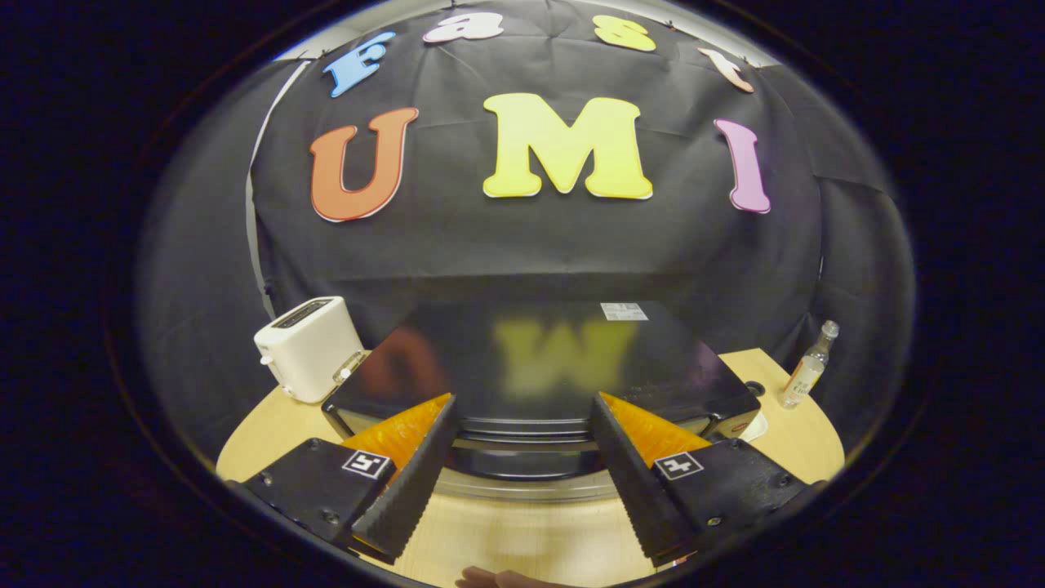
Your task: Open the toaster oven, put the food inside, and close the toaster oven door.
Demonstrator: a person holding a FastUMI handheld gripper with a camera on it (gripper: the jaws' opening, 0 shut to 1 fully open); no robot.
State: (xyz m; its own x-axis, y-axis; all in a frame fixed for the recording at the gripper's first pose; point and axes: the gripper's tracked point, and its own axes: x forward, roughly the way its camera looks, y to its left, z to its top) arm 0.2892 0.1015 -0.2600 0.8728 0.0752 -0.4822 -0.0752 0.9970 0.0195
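A glossy black box-shaped toaster oven [539,367] sits in the middle of a light wooden table [804,445], seen from slightly above and in front. Its flat top reflects the wall behind it, and a small white sticker [624,311] lies near the top's back right corner. The oven's door is shut, with a silver handle bar [531,488] running across its front, low between the fingers.

The gripper [522,412] hovers just in front of the oven with its two fingers spread wide apart, holding nothing. The fingertips sit at the oven's front top edge, one toward each front corner; whether they touch it cannot be told.

At the table's left edge, just beside the oven's left side, stands a white plastic pop-up toaster [308,347]. Near the table's right edge, apart from the oven, stands a small clear glass bottle [808,366] with a pale label. At the table's near edge, below the fingers, part of a person's hand [498,578] is visible.
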